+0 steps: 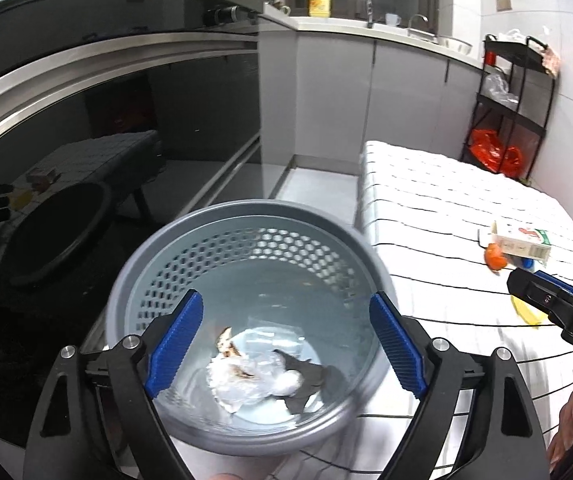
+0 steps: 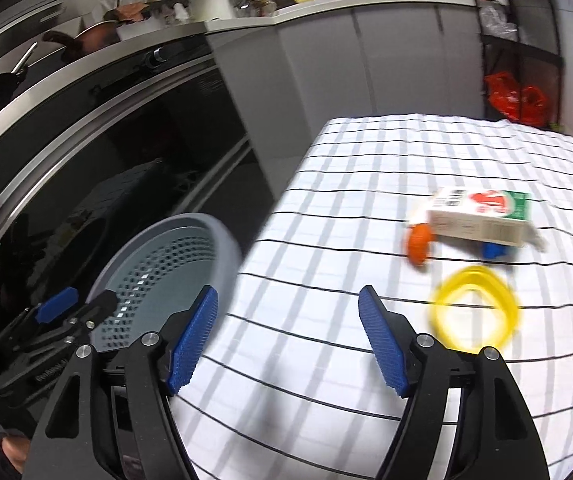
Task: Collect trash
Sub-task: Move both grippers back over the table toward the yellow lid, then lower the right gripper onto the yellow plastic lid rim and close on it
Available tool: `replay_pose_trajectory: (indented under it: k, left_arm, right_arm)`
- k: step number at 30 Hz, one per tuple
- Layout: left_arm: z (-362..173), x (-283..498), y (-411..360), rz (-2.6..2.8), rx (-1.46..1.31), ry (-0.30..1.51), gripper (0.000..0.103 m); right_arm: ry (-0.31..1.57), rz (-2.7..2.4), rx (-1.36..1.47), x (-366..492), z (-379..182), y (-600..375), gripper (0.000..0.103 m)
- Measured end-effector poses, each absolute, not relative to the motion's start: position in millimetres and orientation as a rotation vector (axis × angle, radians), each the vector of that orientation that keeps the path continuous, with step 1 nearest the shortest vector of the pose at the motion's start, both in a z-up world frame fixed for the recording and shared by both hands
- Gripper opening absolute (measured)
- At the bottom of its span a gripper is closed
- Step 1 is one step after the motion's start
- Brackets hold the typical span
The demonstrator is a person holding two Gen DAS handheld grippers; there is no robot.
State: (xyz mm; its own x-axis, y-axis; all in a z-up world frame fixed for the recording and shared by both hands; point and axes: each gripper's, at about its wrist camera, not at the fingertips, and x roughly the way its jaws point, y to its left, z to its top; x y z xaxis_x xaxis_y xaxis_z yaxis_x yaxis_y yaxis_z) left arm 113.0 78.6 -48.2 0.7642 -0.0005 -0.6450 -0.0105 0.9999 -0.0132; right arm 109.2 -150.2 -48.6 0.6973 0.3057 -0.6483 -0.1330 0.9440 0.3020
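Waste basket [image 1: 222, 240]: grey plastic, matt, wall perforated w/ hex holes, floor smooth. Inside: crumpled clear plastic film [image 1: 254, 380], shiny. Tablecloth [image 2: 366, 168]: white cloth w/ dark grid lines, matt. Carton [image 2: 482, 216]: printed cardboard, slight sheen. Yellow ring [image 2: 474, 308]: translucent plastic, glossy, blurred. Gripper pads [image 2: 192, 340]: blue, ribbed texture; arms black matt plastic w/ bare metal screws. Oven door [image 2: 106, 168]: black glass, highly reflective, brushed-metal handle. Cabinets [image 1: 366, 92]: smooth pale grey, satin.

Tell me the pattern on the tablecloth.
White tablecloth with a grid of grey bands and thin black lines; clearest in the right wrist view.
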Motion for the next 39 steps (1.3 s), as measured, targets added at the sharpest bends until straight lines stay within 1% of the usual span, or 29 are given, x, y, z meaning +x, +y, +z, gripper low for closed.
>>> replay_pose_trajectory:
  k: [6, 10, 15, 20, 25, 32, 39]
  left_arm:
    - [-47, 110, 53, -0.048, -0.014, 0.692, 0.088]
    - [-48, 111, 31, -0.084, 0.000, 0.690, 0.088]
    - [-52, 111, 6, -0.122, 0.023, 0.697, 0.089]
    - [-55, 111, -14, -0.146, 0.048, 0.701, 0.090]
    - [-57, 112, -28, -0.162, 0.077, 0.703, 0.091]
    - [-60, 114, -30, -0.177, 0.064, 0.719, 0.096]
    - [-64, 120, -30, -0.190, 0.038, 0.751, 0.096]
  right_arm:
    - [0.766, 0.154, 0.226, 95, -53, -195, 0.073]
    - [0.780, 0.104, 0.221, 90, -58, -221, 0.073]
    - [0.813, 0.054, 0.209, 86, -69, -242, 0.078]
    - [0.848, 0.030, 0.189, 90, -81, -250, 0.081]
    - [0.876, 0.034, 0.167, 102, -91, -248, 0.081]
    - [0.914, 0.024, 0.148, 120, -102, -243, 0.081]
    - [0.940, 0.027, 0.149, 132, -110, -241, 0.081]
